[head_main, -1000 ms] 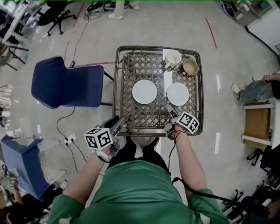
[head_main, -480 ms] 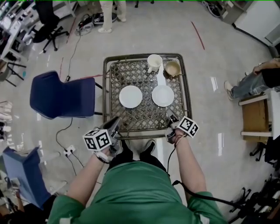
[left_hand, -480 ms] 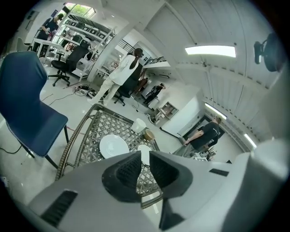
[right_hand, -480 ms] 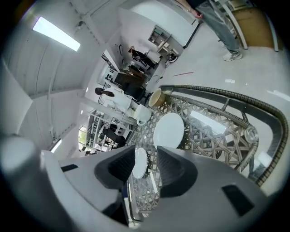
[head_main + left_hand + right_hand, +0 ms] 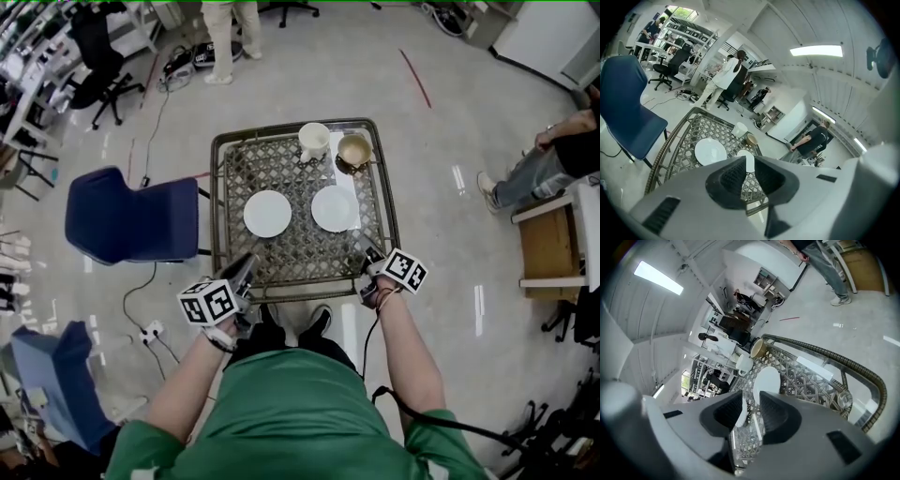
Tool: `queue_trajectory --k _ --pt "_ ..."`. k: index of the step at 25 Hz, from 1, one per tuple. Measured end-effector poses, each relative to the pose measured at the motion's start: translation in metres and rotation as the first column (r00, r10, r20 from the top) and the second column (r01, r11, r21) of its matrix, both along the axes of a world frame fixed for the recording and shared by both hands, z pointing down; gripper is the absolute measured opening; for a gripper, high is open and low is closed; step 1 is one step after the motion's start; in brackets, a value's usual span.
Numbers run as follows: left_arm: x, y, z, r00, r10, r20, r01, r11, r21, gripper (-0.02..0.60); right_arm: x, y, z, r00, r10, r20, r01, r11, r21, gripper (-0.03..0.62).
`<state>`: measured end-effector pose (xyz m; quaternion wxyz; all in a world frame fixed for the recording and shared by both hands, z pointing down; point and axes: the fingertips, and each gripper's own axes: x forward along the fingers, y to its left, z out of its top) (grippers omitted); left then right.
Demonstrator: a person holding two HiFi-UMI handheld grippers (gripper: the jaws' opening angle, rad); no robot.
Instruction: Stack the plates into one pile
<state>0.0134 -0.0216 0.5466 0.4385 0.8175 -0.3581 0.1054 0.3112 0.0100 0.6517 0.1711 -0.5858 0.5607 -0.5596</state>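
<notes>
Two white plates lie side by side on the wicker table (image 5: 223, 216): the left plate (image 5: 267, 213) (image 5: 710, 152) and the right plate (image 5: 335, 208) (image 5: 766, 380). Both grippers hover at the table's near edge, short of the plates. My left gripper (image 5: 246, 272) (image 5: 749, 176) shows only a narrow gap between its jaws. My right gripper (image 5: 368, 258) (image 5: 751, 412) has a somewhat wider gap. Both pairs of jaws have just been closing, and nothing is between either pair.
A white cup (image 5: 313, 141) and a brown bowl (image 5: 354, 150) stand at the table's far edge. A blue chair (image 5: 131, 217) is left of the table, a wooden stool (image 5: 548, 246) at the right. People stand beyond the table, and a cable runs across the floor.
Both grippers have drawn back from the table's near edge toward the person. The table and plates now look smaller and farther off. The plates have not moved on the table.
</notes>
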Motion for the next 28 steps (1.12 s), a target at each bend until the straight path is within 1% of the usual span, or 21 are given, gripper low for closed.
queue_trajectory --k 7,14,23,28 --pt "0.004 -0.01 0.011 0.999 0.042 0.002 -0.042 0.998 -0.039 0.067 0.009 0.001 0.019 0.997 0.069 0.027 -0.067 0.996 -0.059 0.129" --pt "0.004 -0.031 0.031 0.996 0.088 0.013 -0.086 0.993 -0.082 0.067 0.005 -0.018 0.049 0.993 0.11 0.051 -0.103 0.988 -0.119 0.129" --pt "-0.015 -0.047 0.051 0.997 0.073 0.036 -0.068 0.989 -0.132 0.067 -0.009 -0.045 0.08 0.994 0.092 0.058 -0.081 0.981 -0.174 0.129" --pt "-0.02 -0.05 0.055 0.998 0.058 0.038 -0.052 0.988 -0.145 0.067 -0.009 -0.047 0.094 0.995 0.091 0.041 -0.079 0.972 -0.221 0.13"
